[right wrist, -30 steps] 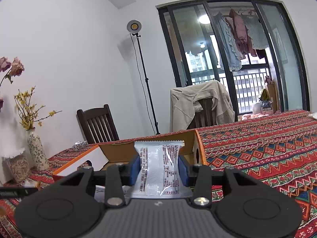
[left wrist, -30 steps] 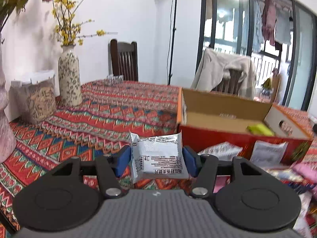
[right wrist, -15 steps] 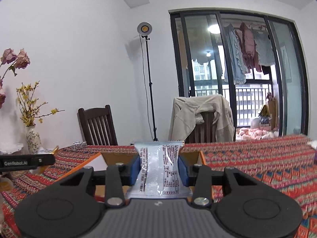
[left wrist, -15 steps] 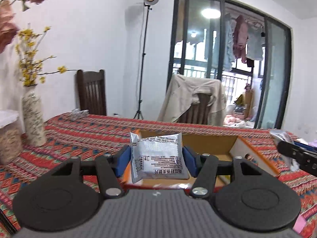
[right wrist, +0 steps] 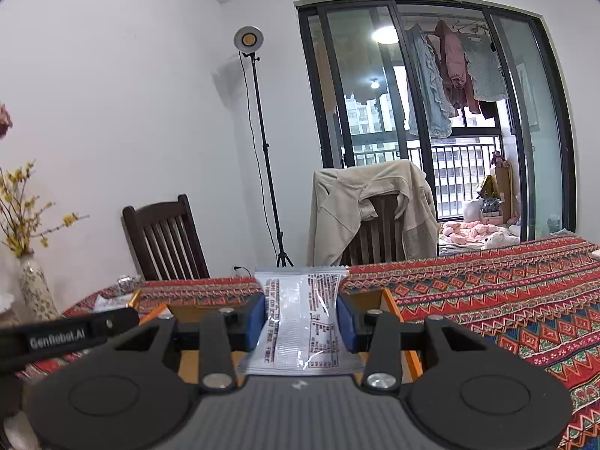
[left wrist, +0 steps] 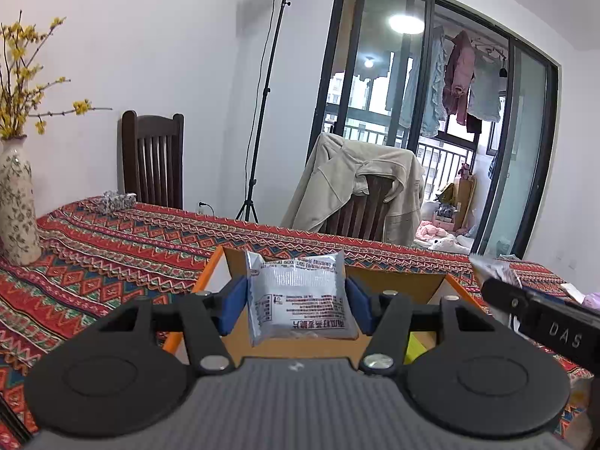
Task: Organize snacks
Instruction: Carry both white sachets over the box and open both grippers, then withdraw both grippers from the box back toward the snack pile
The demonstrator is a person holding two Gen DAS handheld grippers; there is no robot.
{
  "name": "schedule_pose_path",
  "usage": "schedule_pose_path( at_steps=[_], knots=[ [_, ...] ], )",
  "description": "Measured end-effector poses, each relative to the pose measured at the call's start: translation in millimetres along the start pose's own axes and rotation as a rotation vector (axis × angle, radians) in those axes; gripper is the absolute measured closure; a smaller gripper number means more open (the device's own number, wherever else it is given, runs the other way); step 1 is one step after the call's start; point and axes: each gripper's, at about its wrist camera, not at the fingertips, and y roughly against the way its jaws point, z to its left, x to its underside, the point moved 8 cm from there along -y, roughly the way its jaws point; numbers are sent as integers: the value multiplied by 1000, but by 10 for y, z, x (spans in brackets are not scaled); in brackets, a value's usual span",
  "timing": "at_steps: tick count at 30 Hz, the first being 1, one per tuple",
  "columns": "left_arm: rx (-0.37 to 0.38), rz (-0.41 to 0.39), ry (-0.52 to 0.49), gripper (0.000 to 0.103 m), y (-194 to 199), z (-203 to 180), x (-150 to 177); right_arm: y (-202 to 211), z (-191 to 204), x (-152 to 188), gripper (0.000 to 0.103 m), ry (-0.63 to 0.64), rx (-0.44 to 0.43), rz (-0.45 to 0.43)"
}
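Colours and patterns around the cardboard box

Cardboard box (left wrist: 393, 281): brown inside, orange rim. Tablecloth (left wrist: 112, 262) under it: red, blue, green zigzag and diamond bands. Silver snack packet (left wrist: 300, 296) before it: red and black print. Vase (left wrist: 15, 202), far left: cream, dark floral speckle.

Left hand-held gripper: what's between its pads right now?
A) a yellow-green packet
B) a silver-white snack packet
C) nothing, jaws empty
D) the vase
B: in the left wrist view the left hand-held gripper has its blue pads pressed on both sides of a silver-white snack packet, above the cardboard box.
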Motion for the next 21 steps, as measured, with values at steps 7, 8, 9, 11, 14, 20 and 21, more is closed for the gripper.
schedule_pose_path(
  at_steps=[7,8,9,11,14,20,21],
  knots=[
    [0,27,-20,44,-92,40,137,-171,-35,200,63,5,1,71],
    [2,32,-19,44,-99,50,154,-192,-25,238,63,20,8,83],
    [5,38,-15,43,-107,57,170,-204,-21,279,63,34,17,93],
    [9,43,-14,42,-115,63,191,-226,-5,322,63,55,31,106],
    [18,30,-10,30,-90,72,205,-220,-3,347,59,53,31,113],
    [19,-40,29,0,41,114,162,-164,-118,333,4,16,62,94],
    [21,-41,33,0,46,112,154,-153,-139,331,0,5,63,88]
  ],
)
